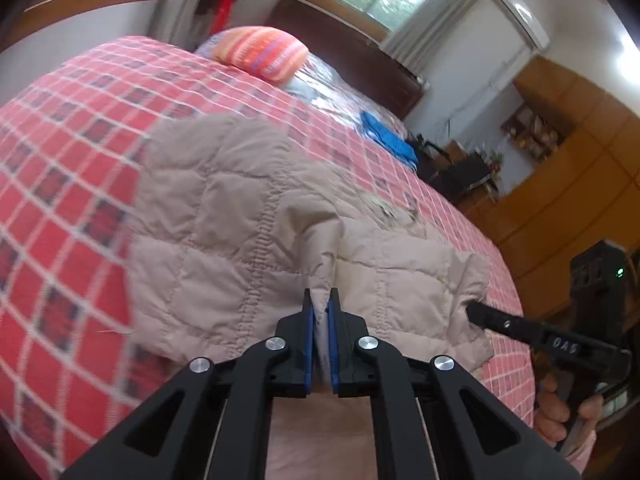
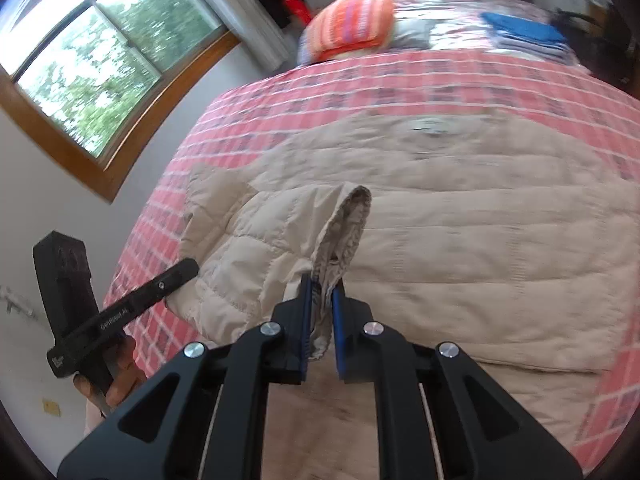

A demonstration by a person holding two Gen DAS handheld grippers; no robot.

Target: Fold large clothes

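Checked bedspread (image 2: pixel 360 92) under beige quilted jacket (image 2: pixel 460 260), lengthwise across

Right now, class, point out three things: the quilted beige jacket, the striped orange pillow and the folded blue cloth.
quilted beige jacket (image 1: pixel 224 216), left wrist view, on a quilted panel.
striped orange pillow (image 2: pixel 352 20), right wrist view, on its striped top.
folded blue cloth (image 2: pixel 520 28), right wrist view, on its top layer.

My right gripper (image 2: pixel 322 290) pinches a beige quilted coat's (image 2: pixel 460 248) cuff above a red checked bed (image 2: pixel 340 92); my left gripper (image 2: pixel 188 268) grips its edge.
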